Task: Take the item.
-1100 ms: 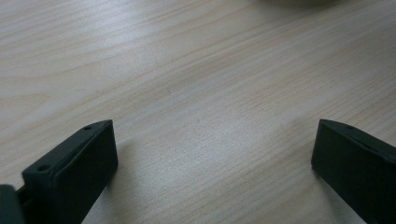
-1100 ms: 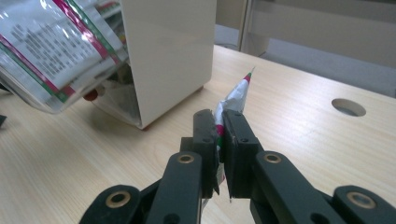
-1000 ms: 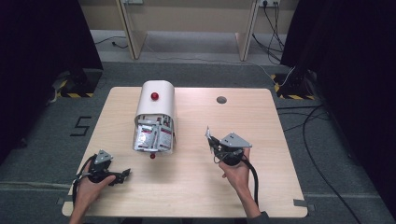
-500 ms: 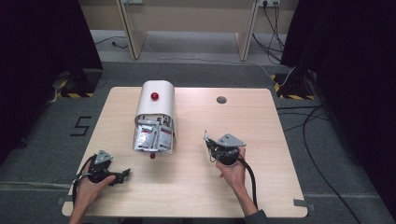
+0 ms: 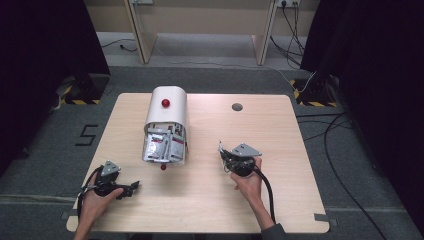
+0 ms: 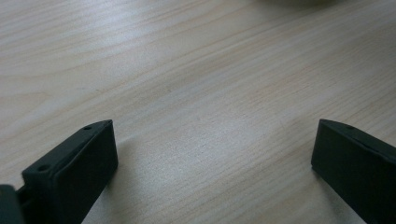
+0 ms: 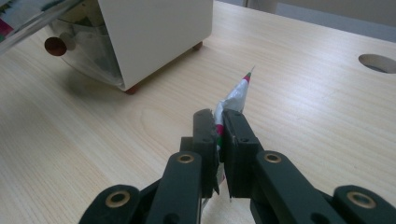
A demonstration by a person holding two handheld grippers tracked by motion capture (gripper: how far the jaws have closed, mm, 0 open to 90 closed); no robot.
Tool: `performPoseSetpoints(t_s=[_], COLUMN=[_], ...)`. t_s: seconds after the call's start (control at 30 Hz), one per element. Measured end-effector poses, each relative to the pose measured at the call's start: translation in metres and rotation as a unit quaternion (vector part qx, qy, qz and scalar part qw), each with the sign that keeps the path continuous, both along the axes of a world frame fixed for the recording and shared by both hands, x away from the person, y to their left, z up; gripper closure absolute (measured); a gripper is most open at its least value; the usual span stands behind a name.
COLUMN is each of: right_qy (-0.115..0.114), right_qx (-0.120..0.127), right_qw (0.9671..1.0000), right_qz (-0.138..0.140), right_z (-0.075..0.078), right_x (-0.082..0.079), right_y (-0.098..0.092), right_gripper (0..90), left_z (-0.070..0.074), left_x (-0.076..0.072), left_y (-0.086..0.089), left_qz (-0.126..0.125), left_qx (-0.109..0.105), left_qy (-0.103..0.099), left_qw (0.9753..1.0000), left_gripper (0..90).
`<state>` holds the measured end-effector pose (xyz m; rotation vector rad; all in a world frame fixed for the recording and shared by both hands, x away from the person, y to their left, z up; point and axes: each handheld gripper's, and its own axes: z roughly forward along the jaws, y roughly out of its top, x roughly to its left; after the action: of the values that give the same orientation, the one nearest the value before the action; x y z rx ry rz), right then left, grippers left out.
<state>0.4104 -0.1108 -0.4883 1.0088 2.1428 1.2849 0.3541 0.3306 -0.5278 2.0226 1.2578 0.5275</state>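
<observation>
Right gripper (image 7: pixel 219 133) pinches a sachet (image 7: pixel 232 100) at frame centre, clear of the dispenser (image 5: pixel 165 125) upper left; left gripper (image 6: pixel 210 158) spread, idle; next: set sachet down.

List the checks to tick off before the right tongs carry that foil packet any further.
1. Right tongs shut on the silver foil packet with red and green print: ok.
2. Packet off the light wooden table: ok.
3. Left tongs open and holding nothing: ok.
4. White round-topped box with the red knob has its front open, packets showing inside: ok.
5. Room left inside the box: cannot tell.
</observation>
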Motion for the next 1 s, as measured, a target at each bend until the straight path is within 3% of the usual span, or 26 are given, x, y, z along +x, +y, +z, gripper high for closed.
performPoseSetpoints(t_s=[0.37,0.8,1.0], right_qy=[0.014,0.012,0.022], right_qx=[-0.003,-0.045,-0.05], right_qw=[0.9998,0.9983,0.9975], right_qz=[-0.01,-0.035,-0.045], right_z=[-0.005,-0.008,-0.011], right_x=[0.004,0.01,0.013], right_y=[-0.004,-0.01,-0.013], right_gripper=[80.4,73.6,68.6], left_z=[0.0,0.0,0.0], left_x=[0.0,-0.001,-0.001], left_y=[0.0,0.0,0.0], left_qz=[0.001,0.0,0.001], left_qx=[-0.001,0.0,-0.001], left_qy=[0.0,0.0,0.0], left_qw=[1.0,1.0,1.0], left_gripper=[0.0,0.0,0.0])
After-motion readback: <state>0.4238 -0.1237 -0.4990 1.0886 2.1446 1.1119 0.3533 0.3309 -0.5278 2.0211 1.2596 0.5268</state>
